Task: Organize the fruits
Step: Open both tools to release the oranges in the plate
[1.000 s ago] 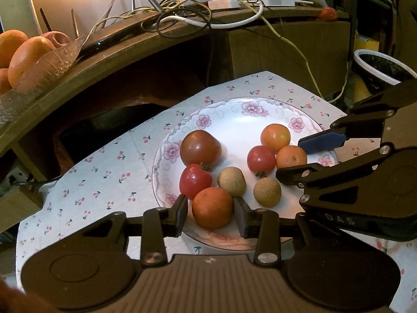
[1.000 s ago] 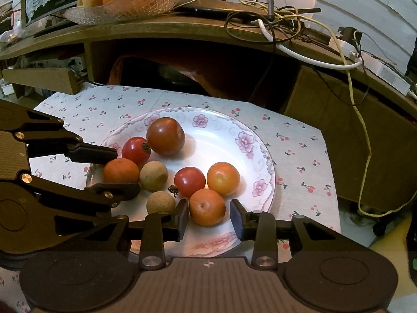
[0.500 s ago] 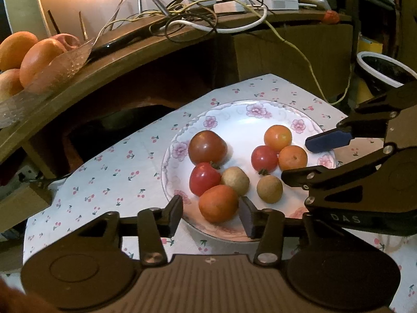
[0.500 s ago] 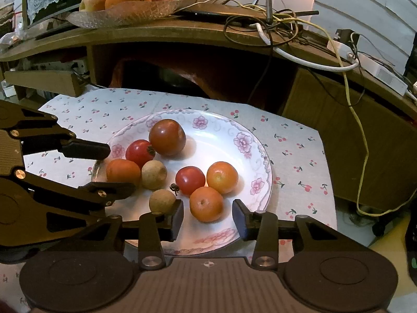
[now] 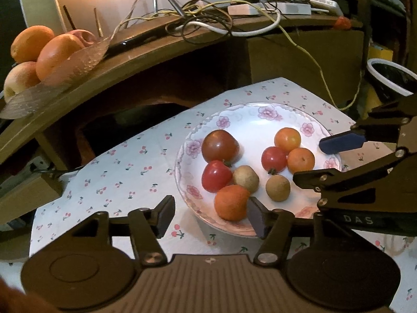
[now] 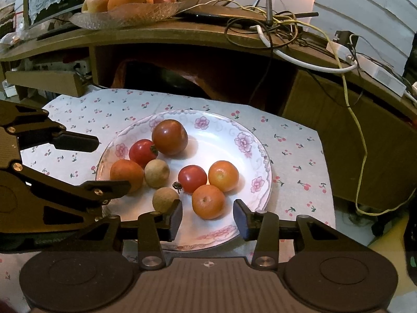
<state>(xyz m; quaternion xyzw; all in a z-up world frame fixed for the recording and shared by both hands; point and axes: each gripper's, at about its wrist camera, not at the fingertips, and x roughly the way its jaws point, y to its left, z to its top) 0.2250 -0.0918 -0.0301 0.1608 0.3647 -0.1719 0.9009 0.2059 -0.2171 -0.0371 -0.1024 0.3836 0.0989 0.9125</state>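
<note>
Mostly tomatoes and oranges on the floral plate [image 6: 263,156] (eight fruits).

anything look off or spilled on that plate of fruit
Nothing spilled or damaged. All eight fruits sit inside the floral plate, in two loose clusters of four, and the cherry-print cloth lies flat. The only untidy spot is the tangle of cables on the wooden shelf behind, well away from the plate.

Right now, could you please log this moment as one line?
plate: eight fruits | left gripper: open, just widened | right gripper: open, just widened
</note>
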